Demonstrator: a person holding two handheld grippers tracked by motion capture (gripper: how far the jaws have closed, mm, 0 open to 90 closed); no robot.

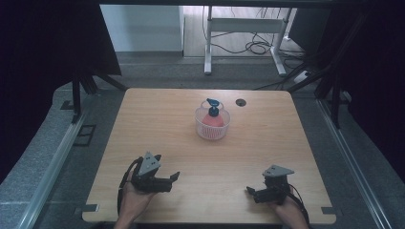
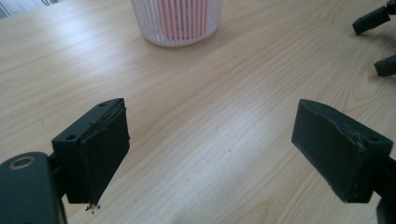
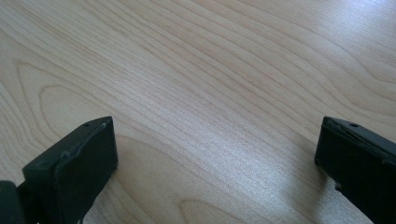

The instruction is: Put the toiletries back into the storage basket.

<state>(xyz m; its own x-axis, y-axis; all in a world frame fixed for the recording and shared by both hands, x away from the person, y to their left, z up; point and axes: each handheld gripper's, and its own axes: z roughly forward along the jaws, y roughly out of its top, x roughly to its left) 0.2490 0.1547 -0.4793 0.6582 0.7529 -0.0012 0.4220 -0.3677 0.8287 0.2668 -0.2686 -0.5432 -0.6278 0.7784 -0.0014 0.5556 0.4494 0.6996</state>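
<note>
Both tools sat low at the near edge of the bench [image 1: 157,114], well apart from each other. The left hand-held gripper [image 1: 175,176] had its jaws spread wide with nothing between them, and the right hand-held gripper [image 1: 249,190] stood just as wide and just as empty; its own camera looked down on bare wood grain between the pads.

The thing they seemed bound for was the white ribbed basket [image 1: 212,128] past the middle of the bench, toward the far side and near a small dark hole [image 1: 240,102] in the top. A red bottle [image 1: 213,120] stood in it, its blue pump top [image 1: 213,105] rising above the rim. In the left gripper view the basket's wall [image 2: 176,21] lay ahead and a little to the left of the line between the jaws.

To my eye the reach had not yet begun. Done well, I thought, it called for one tool to steady the basket's rim, since so light a basket would likely slide or tip, while the other came in from above and closed on the bottle's neck below the pump, not on the pump head, which looked apt to turn. Jaws should stay wide until they straddled the neck, then lift straight up.
</note>
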